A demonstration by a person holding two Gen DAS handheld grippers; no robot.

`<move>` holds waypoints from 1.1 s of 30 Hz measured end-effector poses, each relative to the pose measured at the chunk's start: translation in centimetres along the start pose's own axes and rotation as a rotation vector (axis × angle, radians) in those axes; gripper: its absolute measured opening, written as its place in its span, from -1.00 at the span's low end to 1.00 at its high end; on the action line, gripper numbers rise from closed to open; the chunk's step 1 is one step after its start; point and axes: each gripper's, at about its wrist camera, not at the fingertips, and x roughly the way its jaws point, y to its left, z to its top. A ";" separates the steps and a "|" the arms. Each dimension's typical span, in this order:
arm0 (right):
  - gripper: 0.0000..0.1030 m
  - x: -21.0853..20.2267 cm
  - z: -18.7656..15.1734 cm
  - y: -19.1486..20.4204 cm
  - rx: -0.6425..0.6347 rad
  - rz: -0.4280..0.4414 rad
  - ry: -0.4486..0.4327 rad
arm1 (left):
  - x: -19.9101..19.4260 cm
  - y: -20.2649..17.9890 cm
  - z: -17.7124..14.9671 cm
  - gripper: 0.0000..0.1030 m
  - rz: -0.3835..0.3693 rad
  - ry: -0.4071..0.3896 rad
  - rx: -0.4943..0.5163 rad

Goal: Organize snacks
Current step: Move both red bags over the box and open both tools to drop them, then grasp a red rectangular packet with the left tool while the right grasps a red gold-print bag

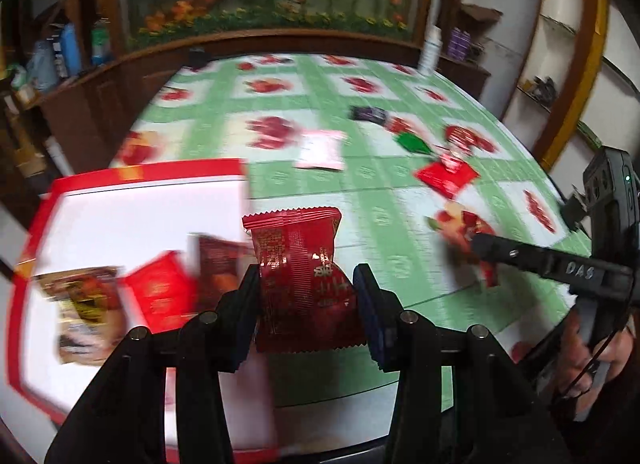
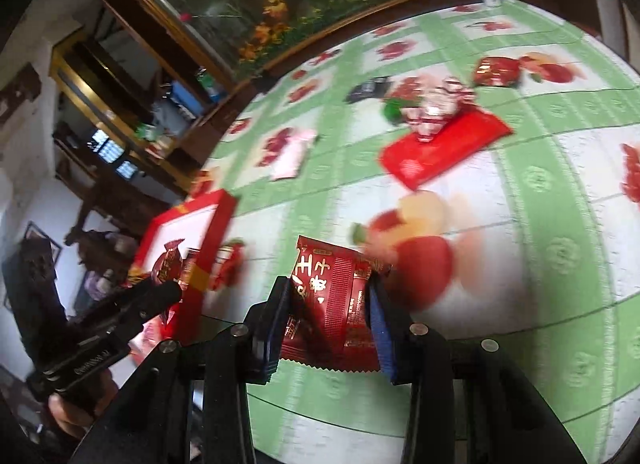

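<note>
Red is the colour of most snacks here. The left gripper [image 1: 306, 296] pinches a dark red snack packet [image 1: 298, 264] in the lower middle of its view, both pads pressed on its sides. The packet stands upright, so it looks ready to be dropped in. It hangs at the right edge of the red-rimmed white tray [image 1: 60, 191], which fills the lower left. 3 packets already lie in that tray: a brown and yellow one [image 1: 84, 304], a bright red one [image 1: 158, 290] and a dark brown one [image 1: 216, 264]. I think the tray is where the snacks are being gathered.

The right gripper [image 2: 328, 312] pinches a second dark red packet [image 2: 332, 304] in the lower middle of its view, above the green and white tablecloth [image 2: 540, 223] with fruit pictures. Its jaws are squeezing in a little, with the packet between them.

More snacks wait in the upper right of the right view: a flat red packet [image 2: 444, 147], a shiny red one [image 2: 496, 71], a black one [image 2: 370, 89] and a pink one [image 2: 294, 153] farther left. They still need moving.

Both held packets carry gold Chinese characters, too blurred for me to read. In the left view, the right gripper's arm shows the letters "DAS" [image 1: 578, 268].
</note>
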 end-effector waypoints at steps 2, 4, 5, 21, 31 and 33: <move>-0.24 1.0 0.5 1.3 -0.006 0.027 0.012 | -0.8 2.1 -0.3 -0.14 0.044 -0.019 -0.032; -0.24 2.2 0.9 2.9 -0.020 0.055 0.033 | -1.4 4.4 -0.8 -0.14 0.098 -0.029 -0.063; -0.25 2.9 1.1 3.8 -0.029 0.067 0.043 | -1.5 5.2 -1.0 -0.14 0.119 -0.027 -0.070; -0.18 12.2 0.9 20.3 -0.262 0.248 0.126 | -2.2 12.3 -3.6 -0.09 0.295 -0.038 -0.169; 0.07 9.7 2.6 15.0 -0.133 0.230 0.016 | -2.7 11.1 -3.4 0.43 0.347 -0.076 -0.129; 0.07 9.4 2.9 12.8 -0.094 0.194 0.005 | -2.3 10.0 -3.2 0.43 0.330 -0.070 -0.102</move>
